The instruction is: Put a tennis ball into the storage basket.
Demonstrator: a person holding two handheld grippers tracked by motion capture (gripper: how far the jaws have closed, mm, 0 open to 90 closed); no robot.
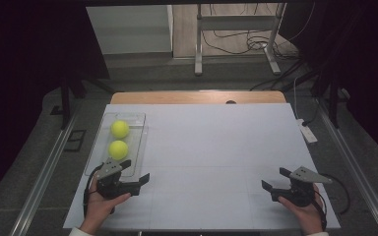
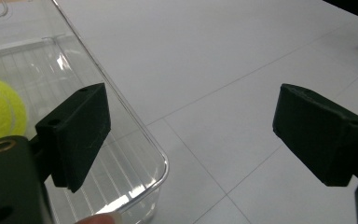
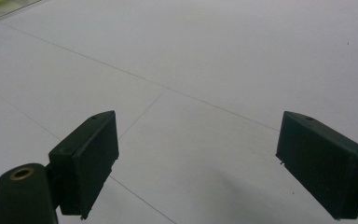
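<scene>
On the white table (image 1: 216,147), two yellow-green tennis balls (image 1: 119,139) lie one behind the other in a clear plastic rectangular tray (image 1: 137,147) at the left side. The left hand-held gripper (image 1: 137,172) stands at the tray's near end, jaws spread wide with nothing between them, one jaw over the tray's corner. The right hand-held gripper (image 1: 274,179) is well apart at the table's right side, jaws likewise wide and empty.

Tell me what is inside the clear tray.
Two yellow tennis balls lie in the clear tray. Its near end is partly covered by the left gripper, so I cannot tell what lies there.
</scene>
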